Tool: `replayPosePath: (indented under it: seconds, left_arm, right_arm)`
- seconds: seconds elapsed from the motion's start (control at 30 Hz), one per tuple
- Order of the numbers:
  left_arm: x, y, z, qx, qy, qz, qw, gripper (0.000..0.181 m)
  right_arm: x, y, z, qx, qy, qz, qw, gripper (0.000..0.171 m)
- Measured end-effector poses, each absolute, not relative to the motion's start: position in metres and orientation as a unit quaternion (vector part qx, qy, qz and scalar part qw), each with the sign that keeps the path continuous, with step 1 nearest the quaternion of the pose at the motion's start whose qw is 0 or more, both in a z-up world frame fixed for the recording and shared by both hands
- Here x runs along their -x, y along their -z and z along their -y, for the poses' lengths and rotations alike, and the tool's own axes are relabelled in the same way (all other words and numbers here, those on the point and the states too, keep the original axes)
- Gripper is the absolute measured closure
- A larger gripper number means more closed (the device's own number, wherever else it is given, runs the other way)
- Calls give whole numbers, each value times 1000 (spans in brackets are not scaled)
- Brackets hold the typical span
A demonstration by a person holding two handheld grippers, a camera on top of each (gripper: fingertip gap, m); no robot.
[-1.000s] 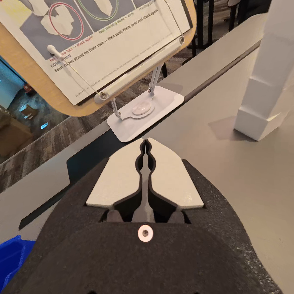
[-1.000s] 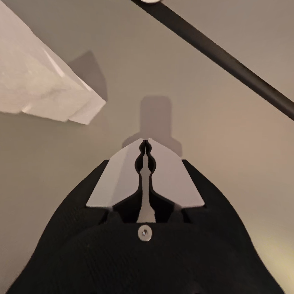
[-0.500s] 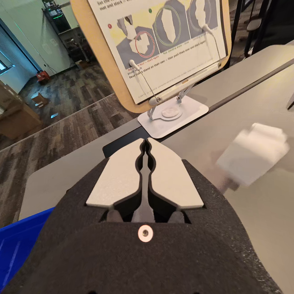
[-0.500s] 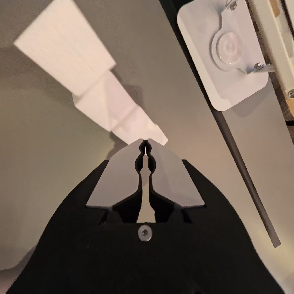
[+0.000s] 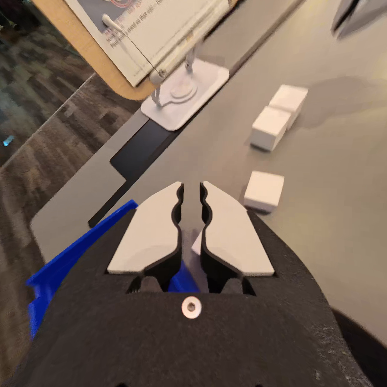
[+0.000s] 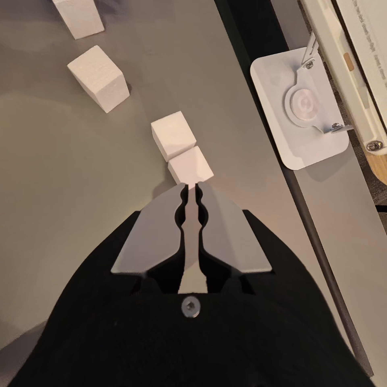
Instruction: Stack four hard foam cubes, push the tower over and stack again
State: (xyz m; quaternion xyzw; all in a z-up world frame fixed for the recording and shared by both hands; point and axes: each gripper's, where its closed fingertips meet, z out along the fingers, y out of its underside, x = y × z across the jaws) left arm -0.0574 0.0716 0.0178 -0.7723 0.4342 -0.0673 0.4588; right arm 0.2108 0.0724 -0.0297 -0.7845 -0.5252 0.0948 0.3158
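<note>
Four white foam cubes lie toppled on the grey table [image 6: 62,188], none stacked. In the right wrist view two cubes [image 6: 172,136] [image 6: 189,165] touch each other just ahead of my right gripper [image 6: 191,184]. Another cube [image 6: 98,77] and a farther one [image 6: 81,16] lie apart up left. The right jaws are slightly apart and empty. In the left wrist view my left gripper [image 5: 191,184] is a little open and empty above the table. The touching pair [image 5: 270,125] is far right, one cube [image 5: 262,191] sits just right of the fingertips, and a cube corner [image 5: 196,245] shows under the fingers.
A white stand base [image 6: 299,109] holding a wooden board with an instruction sheet [image 5: 146,31] stands beyond a dark seam [image 6: 261,104] in the table. A blue bin [image 5: 62,261] sits at the near left by the table edge. Carpeted floor lies beyond. The grippers' ends are close to 30 centimeters from one another.
The tower, upright one second ago, has fallen and its cubes now lie apart on the table. Both grippers, shut before, have opened a little. The left view has tilted downward.
</note>
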Motion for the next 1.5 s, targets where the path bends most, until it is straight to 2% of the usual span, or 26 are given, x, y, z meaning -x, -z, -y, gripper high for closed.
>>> replayPosePath:
  seconds: [0.07,0.13,0.23,0.3,0.37,0.47,0.57,0.73,0.87,0.9,1.17,1.5]
  left_arm:
    - [63,-6,-61,778,23,-465,422,166]
    - [79,4,-58,808,-42,-457,369,181]
    - [92,16,-45,853,-81,-426,292,179]
    - [84,21,-43,833,-91,-463,288,176]
    - [76,31,-48,809,-104,-500,292,158]
    - [77,64,-43,809,-107,-532,227,126]
    - [80,86,-40,813,-96,-543,186,116]
    - [85,108,-42,818,-95,-548,146,117]
    - [97,126,-54,808,-155,-556,118,122]
    - [99,130,-56,810,-163,-553,110,116]
    - [103,123,-61,801,-204,-553,107,115]
    - [99,124,-55,809,-151,-555,120,118]
  right_arm:
    - [-220,28,-74,782,-102,521,326,158]
    - [-227,26,-71,779,-132,506,346,154]
    - [-223,17,-58,735,-220,500,401,157]
    - [-230,15,-58,739,-229,498,391,152]
    - [-238,4,-58,744,-229,483,400,144]
    - [-240,-12,-49,711,-268,486,432,144]
    - [-250,-10,-49,724,-280,469,421,139]
    - [-257,-4,-47,725,-300,466,409,136]
    - [-252,8,-46,729,-300,476,391,135]
    - [-251,12,-46,730,-299,480,384,134]
    - [-237,52,-65,752,-291,476,350,132]
    - [-230,75,-62,762,-294,487,310,131]
